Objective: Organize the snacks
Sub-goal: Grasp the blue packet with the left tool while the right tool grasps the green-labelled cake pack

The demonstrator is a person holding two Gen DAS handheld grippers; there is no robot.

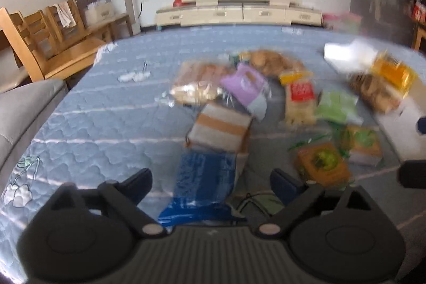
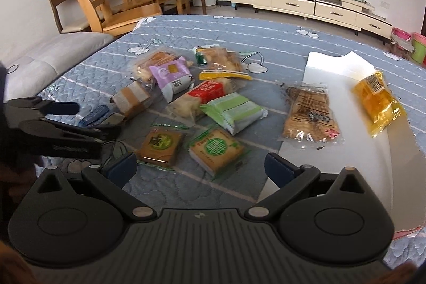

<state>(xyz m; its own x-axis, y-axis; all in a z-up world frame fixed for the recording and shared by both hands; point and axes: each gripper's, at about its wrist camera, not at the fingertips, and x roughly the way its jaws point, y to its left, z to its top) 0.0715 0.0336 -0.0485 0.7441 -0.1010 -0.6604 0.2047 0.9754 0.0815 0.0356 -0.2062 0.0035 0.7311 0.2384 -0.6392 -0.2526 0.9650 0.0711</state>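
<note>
1. Snack packets (image 2: 210, 97) are lying clustered mid-bed on the blue quilt (image 2: 266, 36); the quilt's far half is lying bare.
2. Left hand-held gripper (image 1: 210, 177) is hanging released over a blue packet (image 1: 203, 172).
3. Right hand-held gripper (image 2: 201, 167) is gaping, grasping nothing.
4. Packet writing is showing too small to read.

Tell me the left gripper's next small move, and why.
Probably ease the left gripper down and close on the shiny blue snack packet: its fingers stand open either side of the packet, not pressing it, on the blue quilted cover.
</note>
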